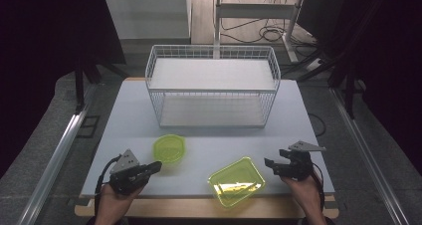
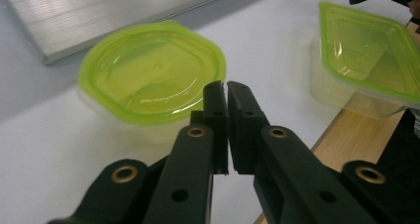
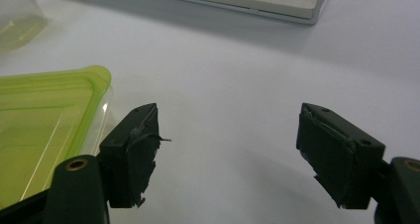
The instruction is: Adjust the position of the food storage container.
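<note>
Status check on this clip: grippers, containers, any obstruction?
Left gripper shut, empty, beside round green-lidded plastic container. Right gripper open, beside rectangular green-lidded plastic container. Nothing between.

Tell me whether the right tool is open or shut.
Open. In the right gripper view, the right tool has its two jaws standing wide apart with bare white table between them, holding nothing.

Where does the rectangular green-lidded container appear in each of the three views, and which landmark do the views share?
High view: the rectangular container sits at the table's near edge, bottom centre, between the two tools.
Left gripper view: it is at the upper right, beyond the shut jaws.
Right gripper view: it is at the left edge, beside the left jaw.
Shared landmark: the wire rack, whose base plate shows along the top of both gripper views.
</note>
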Tool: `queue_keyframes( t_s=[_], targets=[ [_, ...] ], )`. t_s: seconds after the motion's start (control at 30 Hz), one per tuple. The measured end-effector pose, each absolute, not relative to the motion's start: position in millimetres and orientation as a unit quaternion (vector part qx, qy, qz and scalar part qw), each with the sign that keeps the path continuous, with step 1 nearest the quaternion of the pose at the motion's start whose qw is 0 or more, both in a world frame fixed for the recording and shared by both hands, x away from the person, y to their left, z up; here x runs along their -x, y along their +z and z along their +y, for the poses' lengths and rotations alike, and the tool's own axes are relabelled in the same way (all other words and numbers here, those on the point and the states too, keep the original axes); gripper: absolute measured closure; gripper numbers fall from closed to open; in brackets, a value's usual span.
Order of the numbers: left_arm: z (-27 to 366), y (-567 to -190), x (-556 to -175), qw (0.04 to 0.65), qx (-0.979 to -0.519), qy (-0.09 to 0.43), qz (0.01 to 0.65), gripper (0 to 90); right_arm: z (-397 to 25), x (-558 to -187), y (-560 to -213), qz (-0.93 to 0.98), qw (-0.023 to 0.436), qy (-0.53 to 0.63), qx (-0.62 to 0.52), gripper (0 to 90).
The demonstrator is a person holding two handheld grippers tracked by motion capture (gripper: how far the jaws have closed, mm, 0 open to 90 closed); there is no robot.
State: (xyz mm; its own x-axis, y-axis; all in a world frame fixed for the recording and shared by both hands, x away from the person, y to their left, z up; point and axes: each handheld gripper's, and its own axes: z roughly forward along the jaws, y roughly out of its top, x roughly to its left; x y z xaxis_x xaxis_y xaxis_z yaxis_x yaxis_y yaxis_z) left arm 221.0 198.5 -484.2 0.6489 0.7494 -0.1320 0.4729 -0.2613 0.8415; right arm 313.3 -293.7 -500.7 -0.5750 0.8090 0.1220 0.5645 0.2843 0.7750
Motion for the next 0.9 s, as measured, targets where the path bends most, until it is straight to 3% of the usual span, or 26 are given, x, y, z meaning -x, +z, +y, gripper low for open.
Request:
queue_keyframes(
  t_s=[0.57,0.9],
  targets=[
    [160.9,-484.0,-240.3,0.455,-0.797,0.142,0.372,90.0,-292.3,-312.6,-500.2,0.789,0.148,0.411,-0.433,27.6],
    [126.6,-482.6,-270.0,0.425,-0.815,0.144,0.368,90.0,-293.0,-312.3,-500.4,0.789,0.148,0.409,-0.434,27.8]
  ],
)
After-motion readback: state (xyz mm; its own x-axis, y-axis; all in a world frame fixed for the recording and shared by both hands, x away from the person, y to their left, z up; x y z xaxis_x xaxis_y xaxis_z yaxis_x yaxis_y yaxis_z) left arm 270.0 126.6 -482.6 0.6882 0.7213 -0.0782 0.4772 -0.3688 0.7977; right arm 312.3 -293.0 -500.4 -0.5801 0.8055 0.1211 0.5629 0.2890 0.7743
